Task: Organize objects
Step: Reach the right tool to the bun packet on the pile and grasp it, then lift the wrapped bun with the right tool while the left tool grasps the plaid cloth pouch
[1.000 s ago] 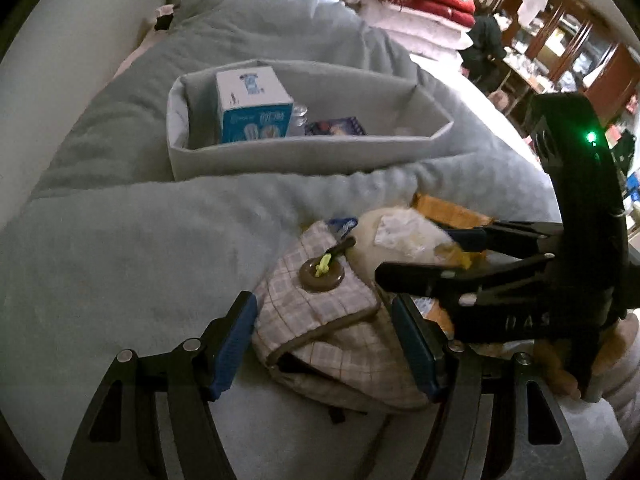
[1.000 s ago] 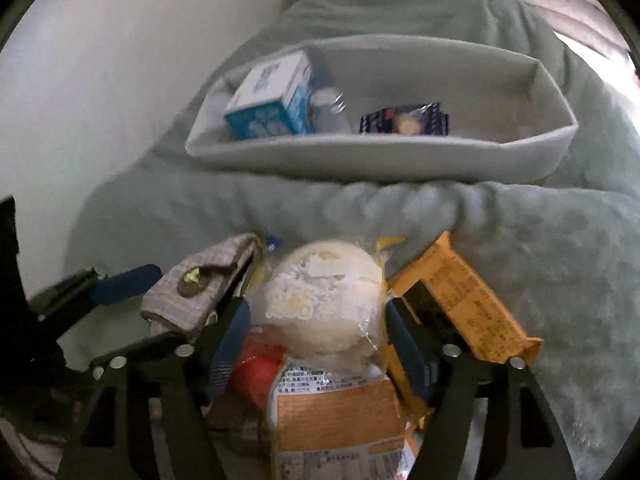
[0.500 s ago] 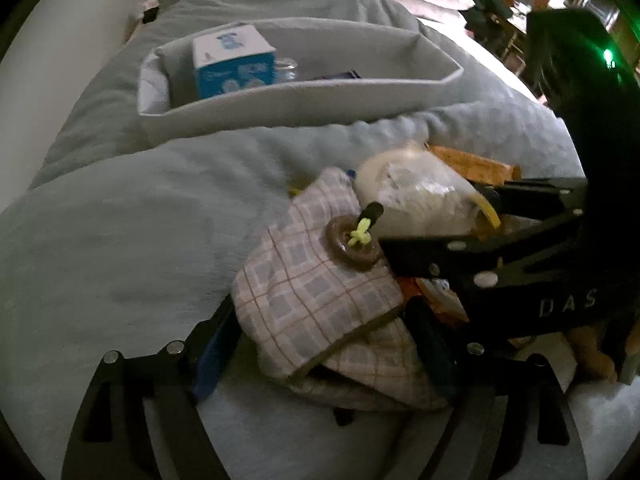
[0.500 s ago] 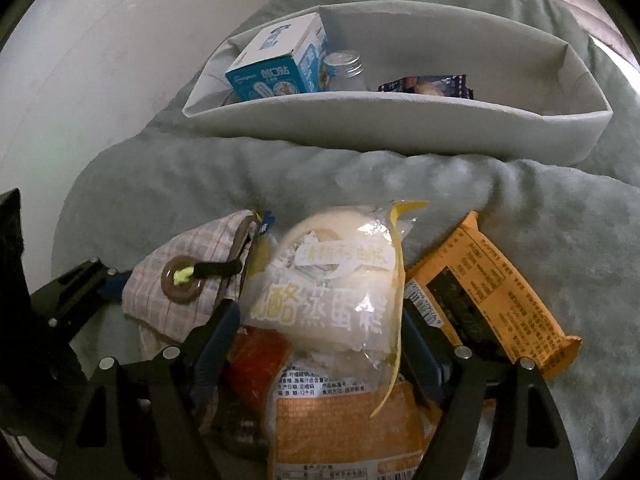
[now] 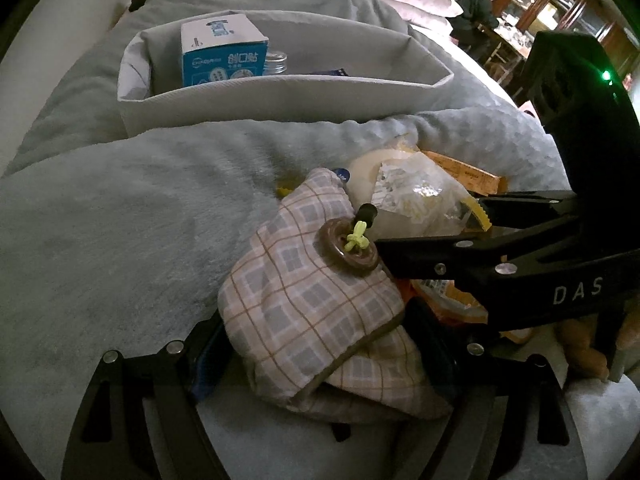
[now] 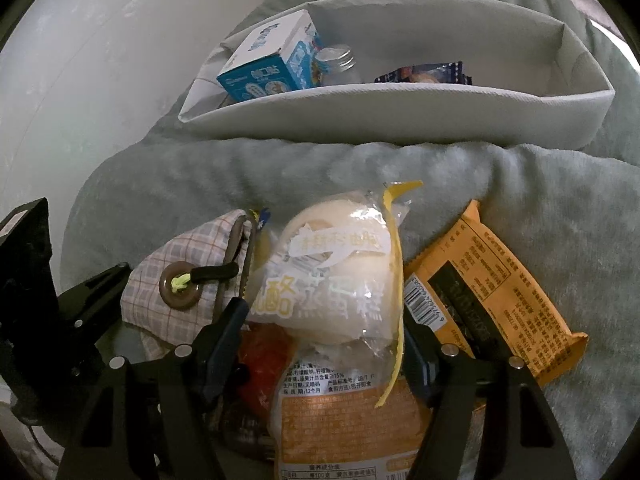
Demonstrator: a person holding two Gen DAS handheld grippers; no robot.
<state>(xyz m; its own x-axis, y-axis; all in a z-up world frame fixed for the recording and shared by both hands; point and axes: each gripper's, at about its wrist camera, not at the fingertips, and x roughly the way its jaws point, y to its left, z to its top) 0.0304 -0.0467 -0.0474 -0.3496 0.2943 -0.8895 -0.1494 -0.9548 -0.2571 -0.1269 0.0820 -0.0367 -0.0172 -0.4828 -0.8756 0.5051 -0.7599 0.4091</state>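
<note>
The left gripper (image 5: 320, 354) straddles the plaid pouch (image 5: 308, 312), jaws just opened wider. The right gripper (image 6: 324, 344), jaws closing, brackets the wrapped bun (image 6: 340, 276); whether its pads press, I cannot tell. Orange packets (image 6: 492, 300) crowd the right. Far off, the grey bin (image 6: 400, 108) holds a blue carton (image 6: 276, 64).
</note>
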